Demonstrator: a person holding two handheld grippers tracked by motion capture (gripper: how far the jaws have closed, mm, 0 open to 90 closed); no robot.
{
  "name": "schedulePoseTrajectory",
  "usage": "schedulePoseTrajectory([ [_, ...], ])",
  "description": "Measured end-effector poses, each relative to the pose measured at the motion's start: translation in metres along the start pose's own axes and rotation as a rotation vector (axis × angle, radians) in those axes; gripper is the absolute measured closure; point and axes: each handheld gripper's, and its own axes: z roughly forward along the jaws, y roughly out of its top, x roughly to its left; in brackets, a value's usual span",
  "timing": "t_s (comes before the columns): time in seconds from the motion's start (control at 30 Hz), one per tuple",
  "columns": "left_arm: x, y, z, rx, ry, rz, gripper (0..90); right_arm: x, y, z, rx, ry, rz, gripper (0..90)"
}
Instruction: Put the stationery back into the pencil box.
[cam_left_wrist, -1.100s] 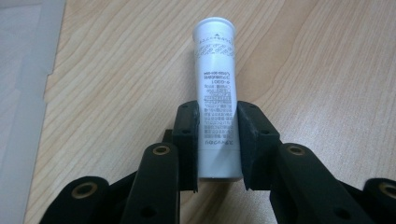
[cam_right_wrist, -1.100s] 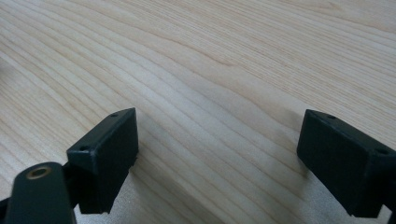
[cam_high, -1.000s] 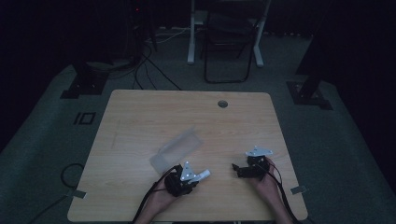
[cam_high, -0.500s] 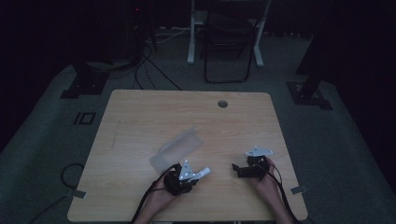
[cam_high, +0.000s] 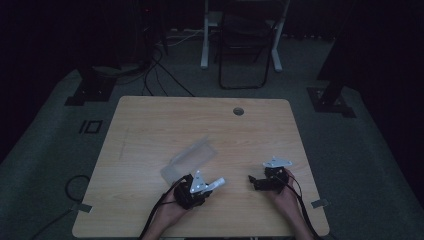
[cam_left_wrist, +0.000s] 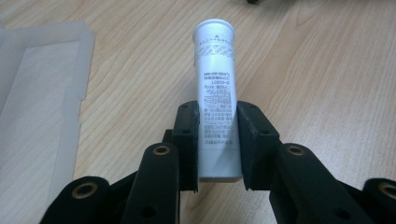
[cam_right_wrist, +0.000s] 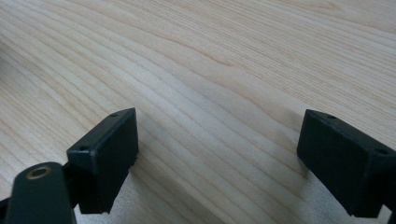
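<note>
A white cylindrical tube with small printed text (cam_left_wrist: 215, 79) lies between the two black jaws of my left gripper (cam_left_wrist: 218, 122), whose pads press on its lower half. The tube's capped end points away, just over the wooden table (cam_left_wrist: 317, 70). In the high view the left gripper (cam_high: 194, 189) sits near the table's front edge, with the tube (cam_high: 217, 183) sticking out to the right. My right gripper (cam_high: 254, 181) rests to the right of it, a hand's width away. Its jaws (cam_right_wrist: 219, 154) stand wide open over bare wood with nothing between them.
A clear, flat plastic sleeve (cam_high: 190, 159) lies on the table just beyond the left gripper, and its frosted edge (cam_left_wrist: 42, 102) is at the left in the left gripper view. A round cable hole (cam_high: 238, 111) is near the far edge. A chair (cam_high: 245, 45) stands behind the table.
</note>
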Motion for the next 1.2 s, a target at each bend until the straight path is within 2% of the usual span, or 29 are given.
schedulePoseTrajectory([
  [0.37,-0.001,0.004,-0.005,-0.023,-0.003,0.004,71.4,0.000,0.000,0.000,0.000,0.000,0.000,12.7],
  [1.2,0.004,0.007,-0.020,-0.070,0.031,-0.005,71.3,0.000,0.000,0.000,0.000,0.000,0.000,12.7],
])
